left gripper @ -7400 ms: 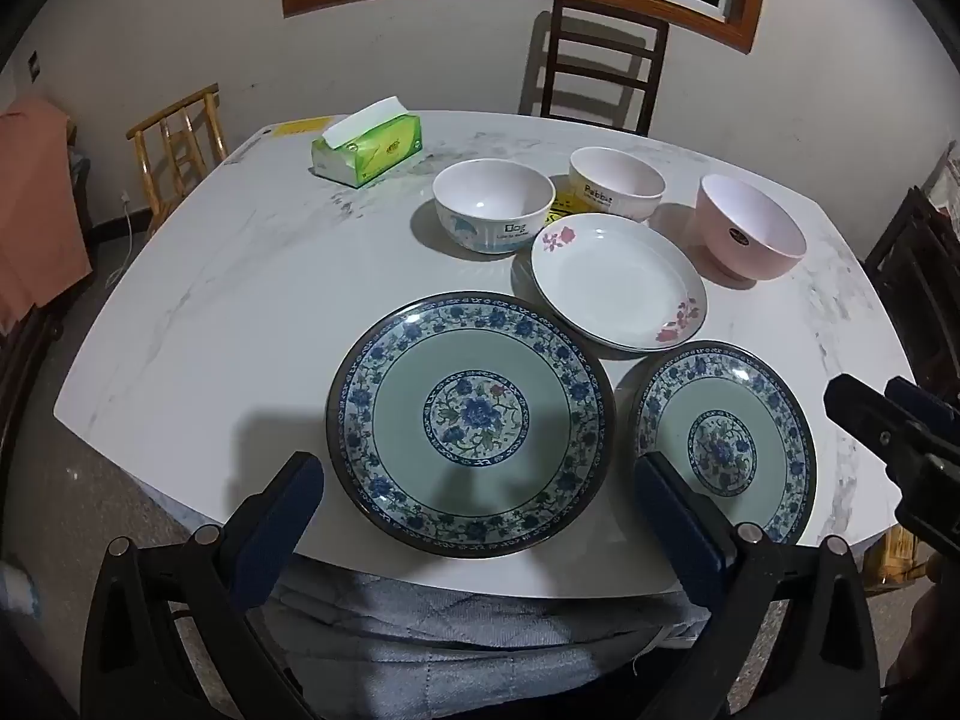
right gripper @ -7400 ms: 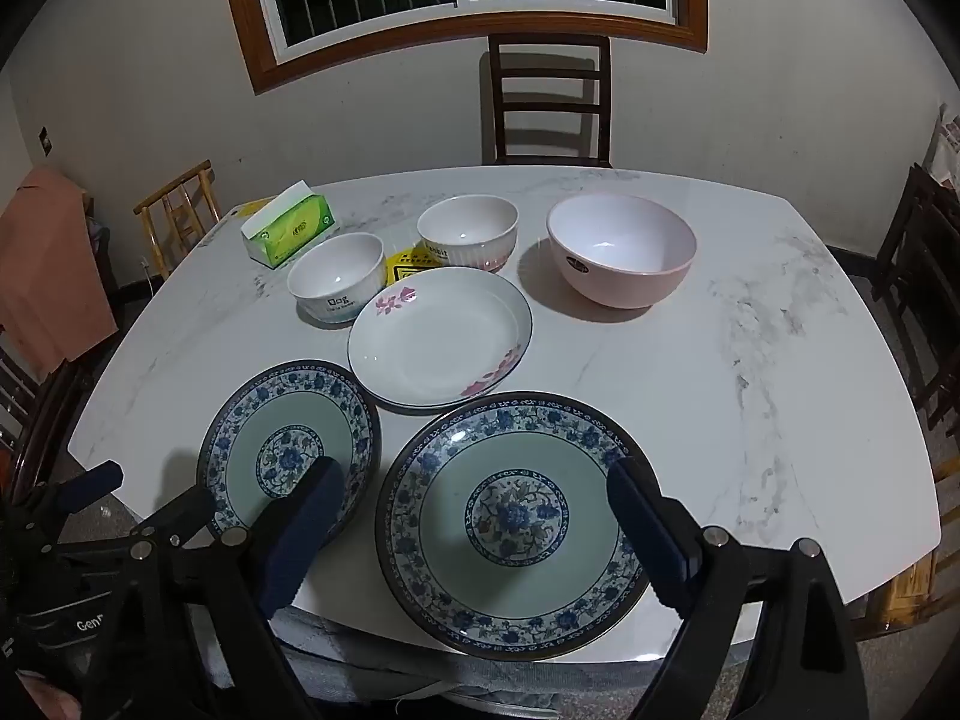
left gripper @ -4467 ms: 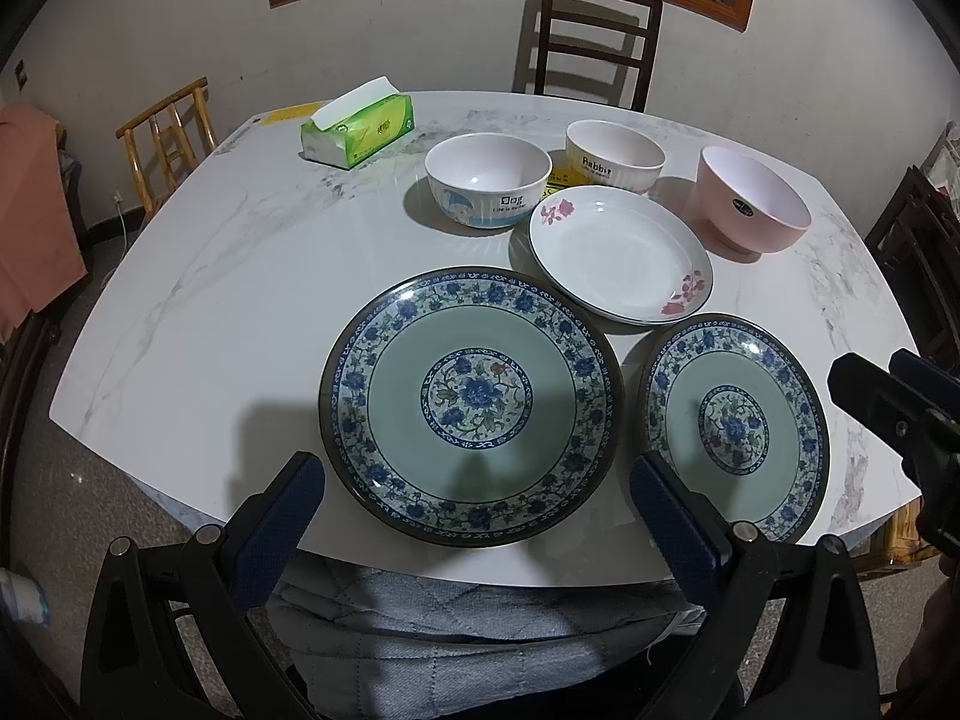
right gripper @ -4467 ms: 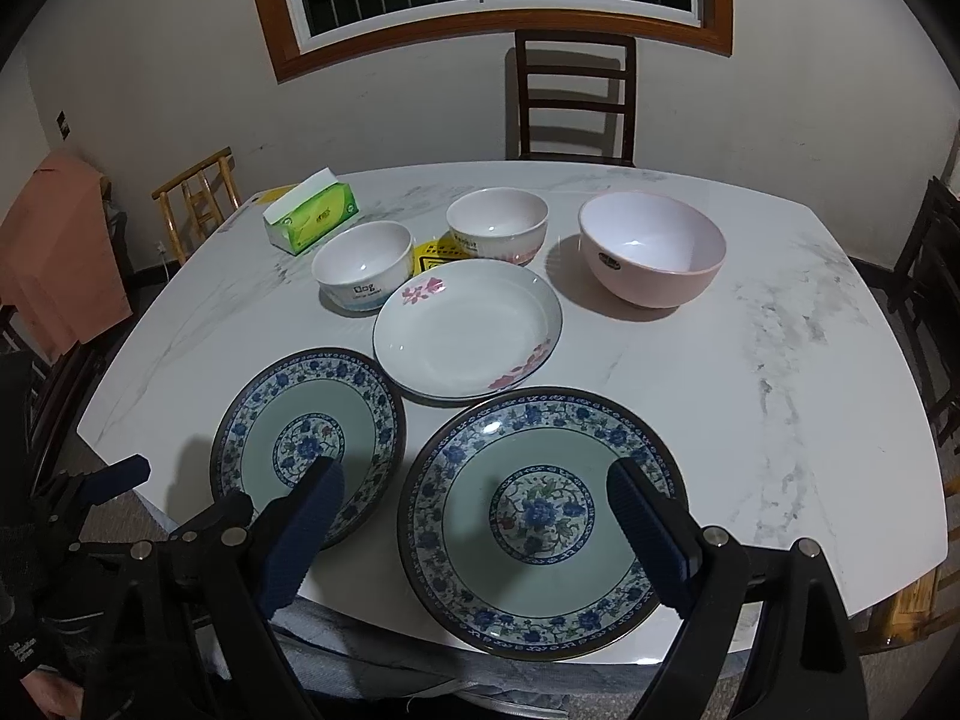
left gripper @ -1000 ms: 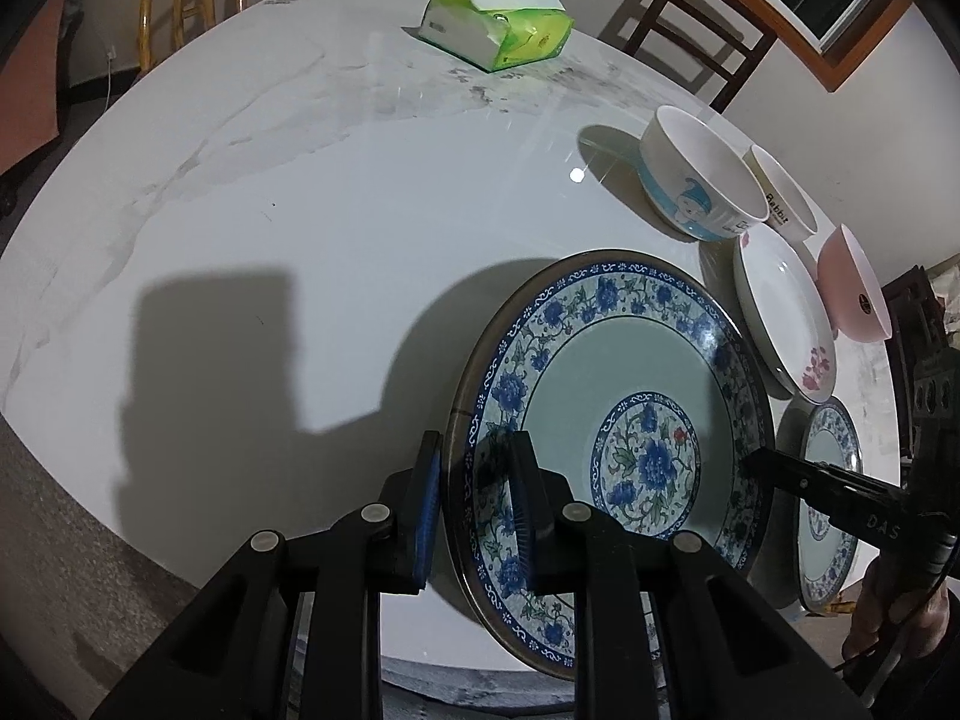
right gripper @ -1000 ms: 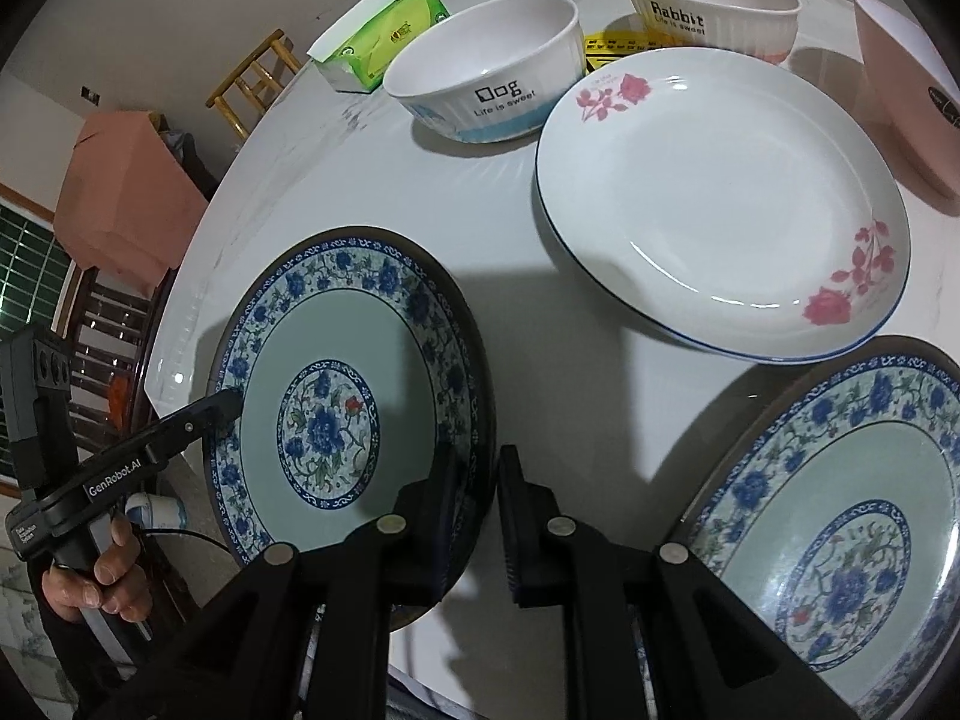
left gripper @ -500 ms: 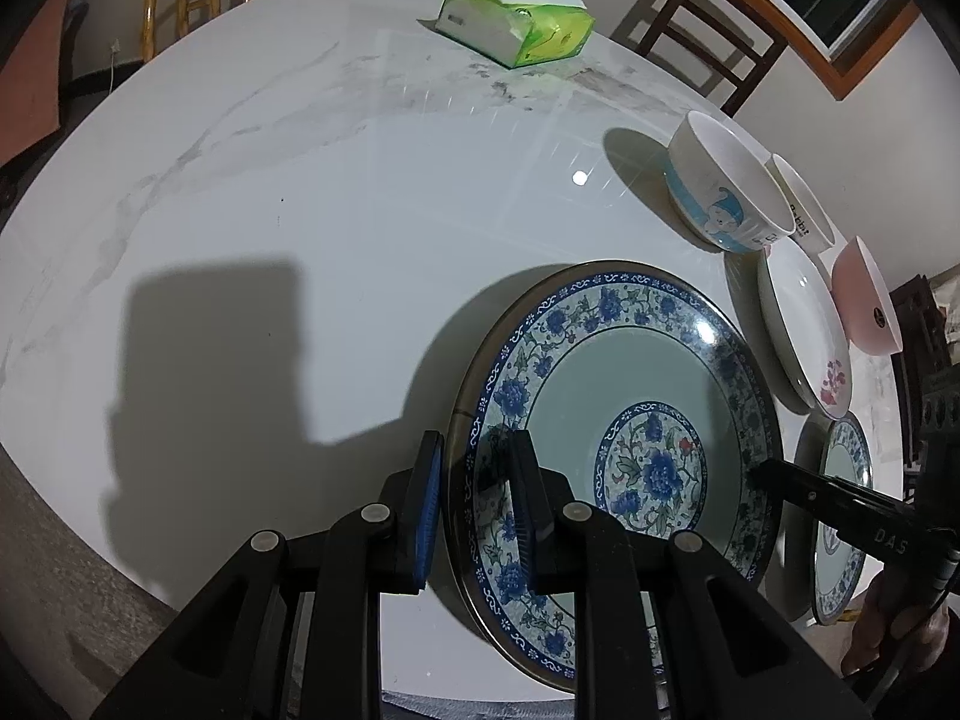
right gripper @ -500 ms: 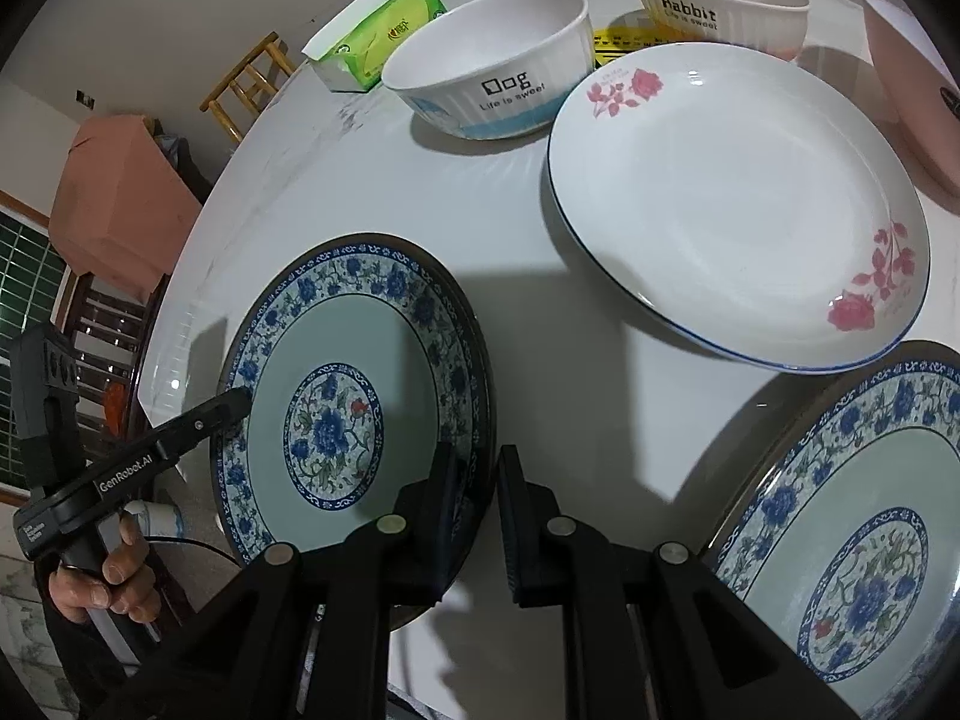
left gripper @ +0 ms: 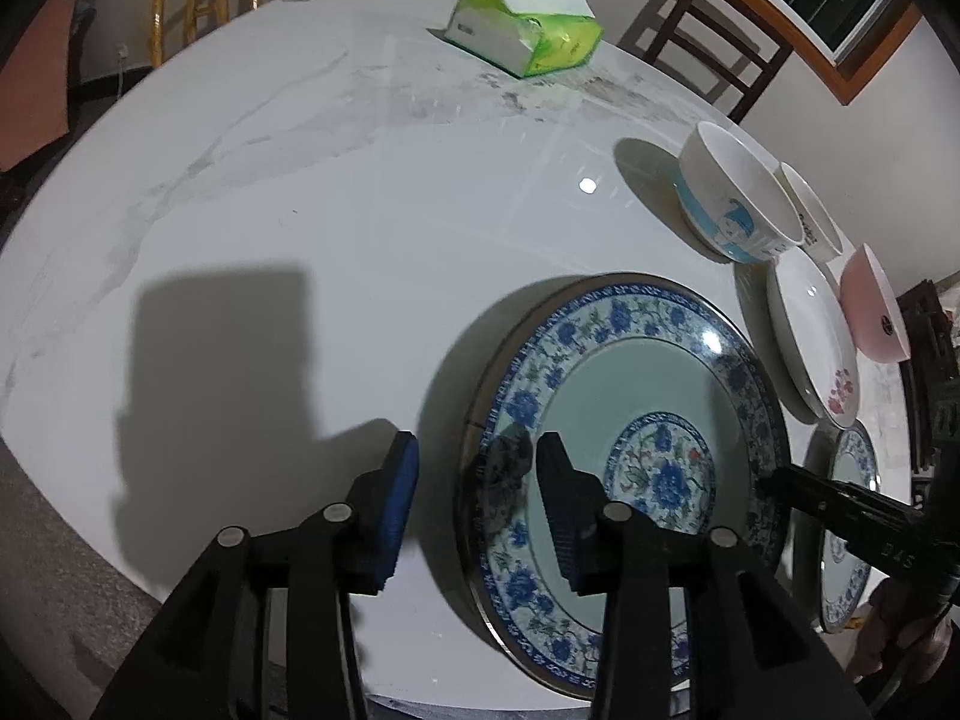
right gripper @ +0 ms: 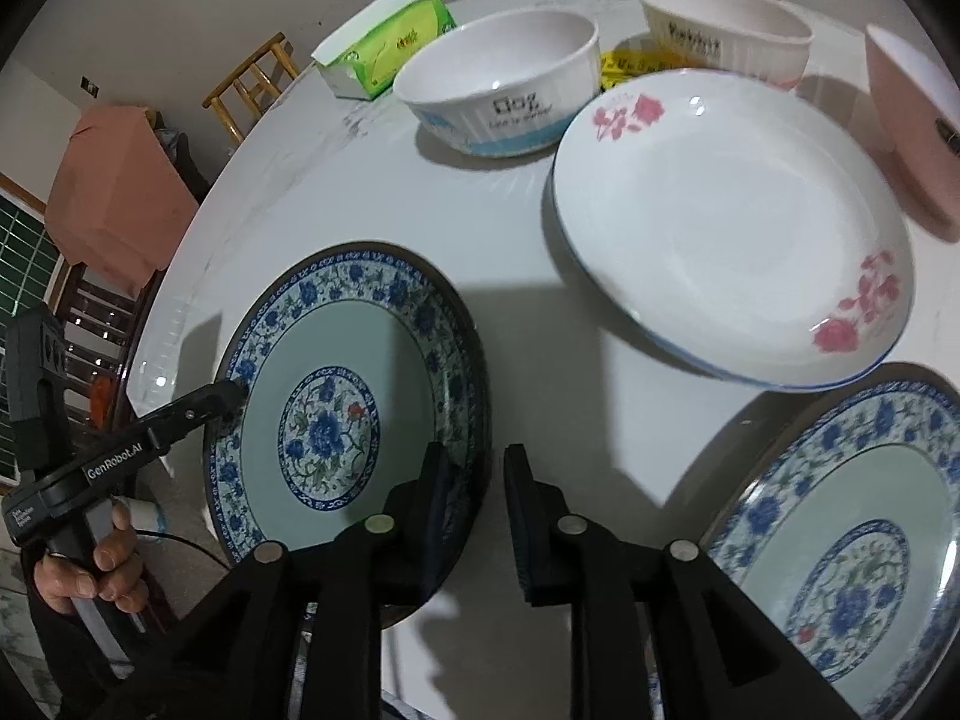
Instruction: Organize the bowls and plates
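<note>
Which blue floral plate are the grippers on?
The left blue floral plate: opposite sides of its rim sit between the fingers of the left gripper and right gripper. The right blue floral plate lies untouched.
</note>
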